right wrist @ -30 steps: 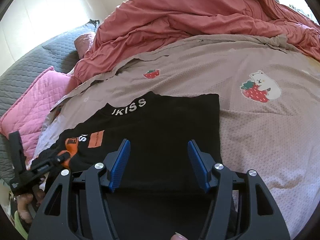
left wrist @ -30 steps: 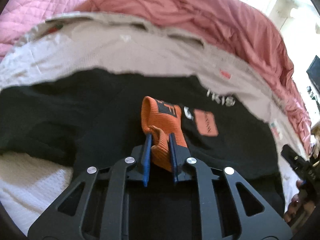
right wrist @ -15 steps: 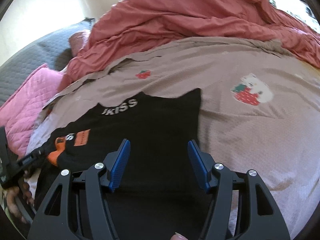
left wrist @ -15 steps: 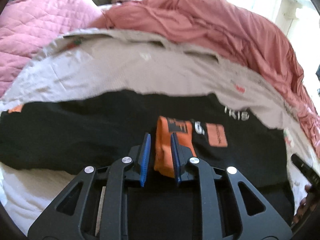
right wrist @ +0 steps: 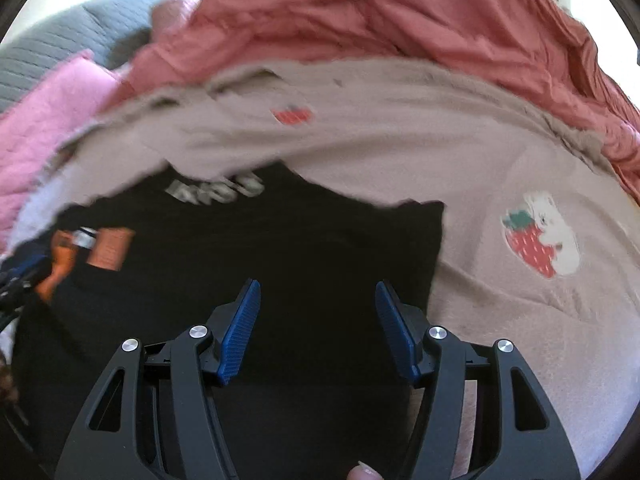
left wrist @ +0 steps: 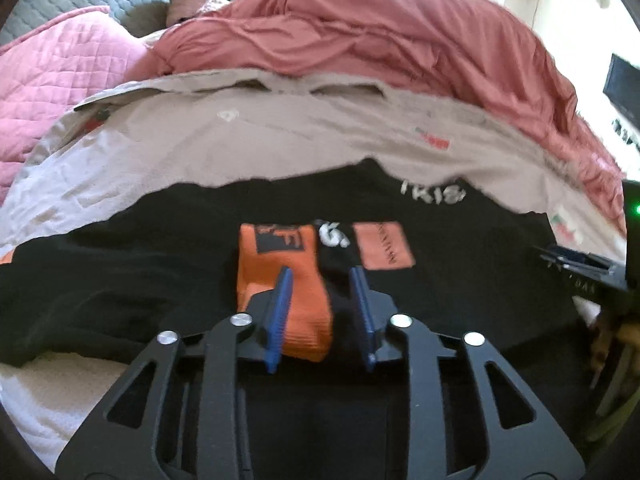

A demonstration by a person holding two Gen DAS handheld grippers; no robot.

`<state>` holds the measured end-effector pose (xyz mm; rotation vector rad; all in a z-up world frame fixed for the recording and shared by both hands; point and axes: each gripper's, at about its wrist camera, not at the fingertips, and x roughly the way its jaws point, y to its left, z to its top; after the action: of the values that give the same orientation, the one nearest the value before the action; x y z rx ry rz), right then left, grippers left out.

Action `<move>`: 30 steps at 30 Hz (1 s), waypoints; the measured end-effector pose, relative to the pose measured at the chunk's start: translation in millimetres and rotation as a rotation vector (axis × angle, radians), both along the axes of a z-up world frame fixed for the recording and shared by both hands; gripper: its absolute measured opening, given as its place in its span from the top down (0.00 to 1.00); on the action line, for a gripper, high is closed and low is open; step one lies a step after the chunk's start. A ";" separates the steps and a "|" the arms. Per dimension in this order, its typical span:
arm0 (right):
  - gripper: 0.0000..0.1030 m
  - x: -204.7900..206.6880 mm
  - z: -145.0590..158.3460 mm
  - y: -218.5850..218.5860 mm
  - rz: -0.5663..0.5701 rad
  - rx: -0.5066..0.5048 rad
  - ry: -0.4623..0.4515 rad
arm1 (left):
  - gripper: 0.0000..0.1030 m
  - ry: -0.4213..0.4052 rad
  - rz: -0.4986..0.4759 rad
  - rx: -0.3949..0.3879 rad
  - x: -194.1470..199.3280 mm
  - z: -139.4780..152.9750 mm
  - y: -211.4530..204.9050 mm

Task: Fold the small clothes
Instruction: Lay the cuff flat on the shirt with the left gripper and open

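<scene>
black shirt [left wrist: 160, 264] spread flat ahead of both grippers, orange cuff [left wrist: 282, 276] folded inward onto it | left gripper [left wrist: 320, 312] parted, cuff loose between fingers | right gripper [right wrist: 318, 330] wide apart, empty | body folds judged outstanding

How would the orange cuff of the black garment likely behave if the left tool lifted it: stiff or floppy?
Probably floppy: the orange cuff is ribbed knit, lying creased on the black garment. Likely light, yet the attached sleeve would drag along. The left tool stands open around it, so it would need closing first.
</scene>
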<state>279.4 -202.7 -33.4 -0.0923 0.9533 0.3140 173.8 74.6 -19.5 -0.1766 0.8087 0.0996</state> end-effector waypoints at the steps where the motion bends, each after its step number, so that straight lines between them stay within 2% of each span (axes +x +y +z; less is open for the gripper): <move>1: 0.53 0.6 -3.1 -4.3 -0.007 -0.001 -0.003 | 0.71 0.020 -0.001 -0.005 1.6 -4.5 0.7; 4: 0.55 -3.0 -3.2 -6.8 -0.011 -0.011 -0.017 | 0.65 0.058 -0.009 -0.024 6.2 -14.5 3.2; 8: 0.55 -1.2 -6.1 -8.4 -0.021 -0.007 -0.013 | 0.62 0.063 -0.018 -0.009 4.4 -17.2 -0.2; 11: 0.54 -2.9 -3.2 -8.6 -0.017 -0.014 -0.017 | 0.61 0.059 -0.018 -0.025 2.7 -16.8 2.4; 14: 0.47 -18.1 11.4 -10.1 -0.007 0.032 -0.028 | 0.54 0.054 -0.011 -0.022 -0.1 -13.5 2.3; 16: 0.46 -29.9 16.5 -6.3 0.029 0.058 -0.020 | 0.49 0.048 -0.010 -0.007 -2.5 -10.1 0.1; 21: 0.46 -51.7 9.5 4.1 0.101 0.017 0.009 | 0.46 0.061 -0.008 0.008 -4.3 -10.0 -3.0; 23: 0.46 -53.7 2.8 3.4 0.094 -0.006 0.028 | 0.44 0.066 -0.010 0.008 -6.3 -10.4 -2.8; 30: 0.45 -56.3 0.2 1.3 0.083 0.005 0.027 | 0.39 0.074 -0.002 -0.004 -10.8 -10.5 0.7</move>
<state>223.1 -201.4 -33.2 -0.1235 0.9776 0.3944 163.0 75.3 -30.0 -0.1765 0.8826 0.1037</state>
